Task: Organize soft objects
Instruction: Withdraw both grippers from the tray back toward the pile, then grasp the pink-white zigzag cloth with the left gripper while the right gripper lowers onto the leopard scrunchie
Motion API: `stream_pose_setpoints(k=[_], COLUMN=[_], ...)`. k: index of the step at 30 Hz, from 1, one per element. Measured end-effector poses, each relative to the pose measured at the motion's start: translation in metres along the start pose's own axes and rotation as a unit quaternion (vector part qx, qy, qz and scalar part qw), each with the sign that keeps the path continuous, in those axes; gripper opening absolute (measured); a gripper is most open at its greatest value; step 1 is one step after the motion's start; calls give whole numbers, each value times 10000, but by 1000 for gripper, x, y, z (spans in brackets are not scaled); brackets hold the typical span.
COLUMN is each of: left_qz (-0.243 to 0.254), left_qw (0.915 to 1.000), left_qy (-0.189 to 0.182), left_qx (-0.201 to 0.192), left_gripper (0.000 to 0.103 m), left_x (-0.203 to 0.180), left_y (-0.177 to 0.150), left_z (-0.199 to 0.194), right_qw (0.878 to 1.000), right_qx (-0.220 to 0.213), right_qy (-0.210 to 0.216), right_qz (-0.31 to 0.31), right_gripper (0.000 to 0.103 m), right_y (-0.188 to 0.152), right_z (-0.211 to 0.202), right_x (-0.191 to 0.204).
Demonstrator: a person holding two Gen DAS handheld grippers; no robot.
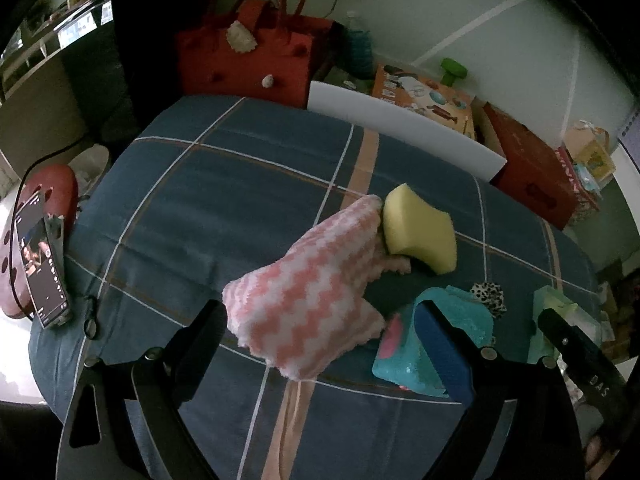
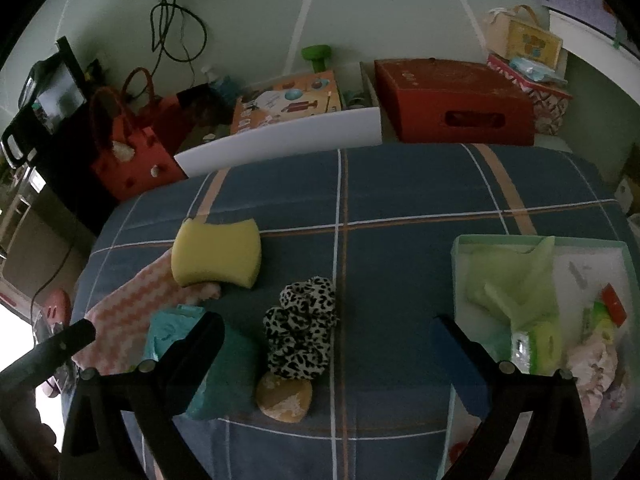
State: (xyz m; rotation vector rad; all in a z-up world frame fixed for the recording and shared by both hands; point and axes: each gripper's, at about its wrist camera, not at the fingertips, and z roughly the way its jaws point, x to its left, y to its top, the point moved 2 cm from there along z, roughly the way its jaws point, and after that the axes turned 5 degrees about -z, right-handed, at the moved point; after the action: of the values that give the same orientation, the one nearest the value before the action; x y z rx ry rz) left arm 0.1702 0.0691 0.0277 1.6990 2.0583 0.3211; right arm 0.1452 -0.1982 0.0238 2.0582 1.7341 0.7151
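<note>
- Left wrist view: the left hand-held gripper (image 1: pixel 320 332) has its jaws spread wide, with nothing clamped between them; one pink-and-white zigzag cloth (image 1: pixel 316 288) lies on the plaid bed cover (image 1: pixel 192 184) between and beyond the fingers.
- One yellow sponge (image 1: pixel 418 229) sits at 1 o'clock from the cloth, touching its far end.
- One teal pouch (image 1: pixel 404 360) lies at 4 o'clock, partly behind the right finger; one leopard-print scrunchie (image 1: pixel 489 297) shows just past it.
- One phone (image 1: pixel 42 264) stands at 9 o'clock; one red bag (image 1: pixel 244 60) at 12.
- Right wrist view: the right hand-held gripper (image 2: pixel 326 340) is also wide open and empty, above the one leopard-print scrunchie (image 2: pixel 302 330).
- One tan round pad (image 2: pixel 284 398) touches the scrunchie at 6 o'clock.
- The sponge (image 2: pixel 216 254) lies at 11 o'clock, resting on the cloth (image 2: pixel 132 304); the teal pouch (image 2: pixel 218 376) is at 8.
- One pale green bin (image 2: pixel 500 242) at 3 o'clock holds several soft items, too jumbled to count.
</note>
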Motion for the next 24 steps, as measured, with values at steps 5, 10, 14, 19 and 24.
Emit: stream_pose_setpoints(k=[5,10,14,19,24], left_qz=[40,69,18,78,89], left_qw=[10000,9999,9999,9997,9997], left_qy=[33,65,51,217,246], left_qx=[-67,-114,-139,23,18], left_gripper=[95,95,95,95,95], left_x=[-1,-2,-3,-2,-5], left_y=[-1,-2,-2,-5,3], left_z=[-8,-11,-8,3,-2], right_qw=[10000,9999,10000,10000,9999], right_qx=[-18,-42,-50,-5,16], right_qy=[-64,-36,-59,-8,101], right_qz=[50,90,-33,10,50], right_gripper=[103,103,103,103,103], right_y=[0,-1,0,0,2], right_z=[-3,-7,-6,-1,5], right_x=[-5,-8,-7,-8,-9])
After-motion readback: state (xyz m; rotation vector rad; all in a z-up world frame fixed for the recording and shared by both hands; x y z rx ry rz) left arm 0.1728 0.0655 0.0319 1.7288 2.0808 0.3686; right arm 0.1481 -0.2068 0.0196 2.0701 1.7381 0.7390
